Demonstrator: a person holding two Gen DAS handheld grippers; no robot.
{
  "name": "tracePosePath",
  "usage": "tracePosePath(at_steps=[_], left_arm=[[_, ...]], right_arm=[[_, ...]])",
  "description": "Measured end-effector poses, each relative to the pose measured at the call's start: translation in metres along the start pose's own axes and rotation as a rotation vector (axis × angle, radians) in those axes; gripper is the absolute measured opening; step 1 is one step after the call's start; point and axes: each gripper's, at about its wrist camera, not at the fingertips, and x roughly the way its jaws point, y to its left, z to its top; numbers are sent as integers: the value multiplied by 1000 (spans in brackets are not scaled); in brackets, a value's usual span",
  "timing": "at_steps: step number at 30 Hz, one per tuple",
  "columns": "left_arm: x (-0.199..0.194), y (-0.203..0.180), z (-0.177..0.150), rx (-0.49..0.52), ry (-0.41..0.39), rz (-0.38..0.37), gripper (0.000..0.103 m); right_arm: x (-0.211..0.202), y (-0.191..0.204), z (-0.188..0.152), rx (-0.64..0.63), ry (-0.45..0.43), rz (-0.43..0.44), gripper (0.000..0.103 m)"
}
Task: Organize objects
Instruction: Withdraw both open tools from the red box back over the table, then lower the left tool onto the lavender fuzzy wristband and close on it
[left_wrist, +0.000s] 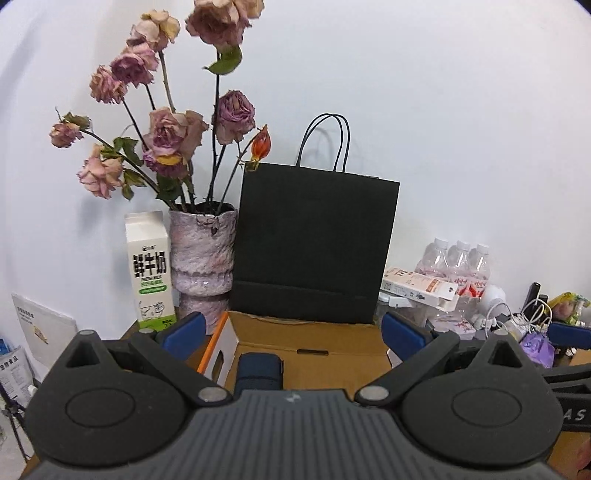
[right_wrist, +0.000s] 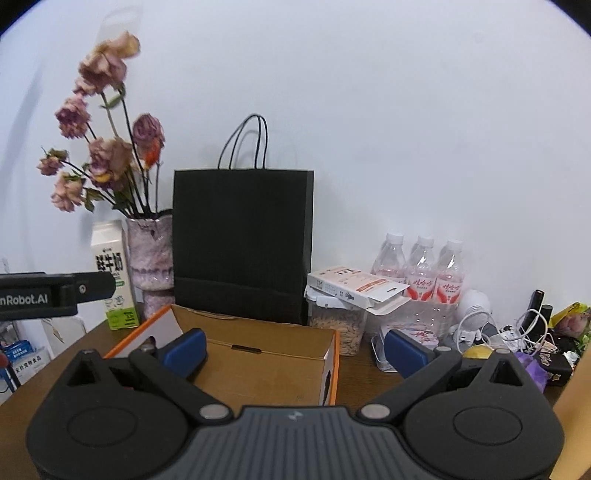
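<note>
An open cardboard box with orange and white sides sits on the wooden table, also in the right wrist view. A dark blue pouch lies inside it at the left, seen only in the left wrist view. My left gripper is open and empty above the box. My right gripper is open and empty over the box's right part. The left gripper's body shows at the left of the right wrist view.
A black paper bag stands behind the box. Left of it are a vase of dried roses and a milk carton. Right are water bottles, a white carton, a seed jar, cables and small clutter.
</note>
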Motion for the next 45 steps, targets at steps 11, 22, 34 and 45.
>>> tracePosePath(at_steps=[11,22,34,45], left_arm=[[-70,11,-20,17,23,-5,103],[-129,28,-55,31,38,-10,103],[-160,45,-115,55,125,-39,103],[-167,60,-182,11,257,-69,103]], right_arm=[[-79,7,-20,-27,-46,16,103],[-137,17,-60,-69,-63,76,103],[-170,29,-120,-98,-6,135,103],[-175,39,-174,-42,78,154,103]])
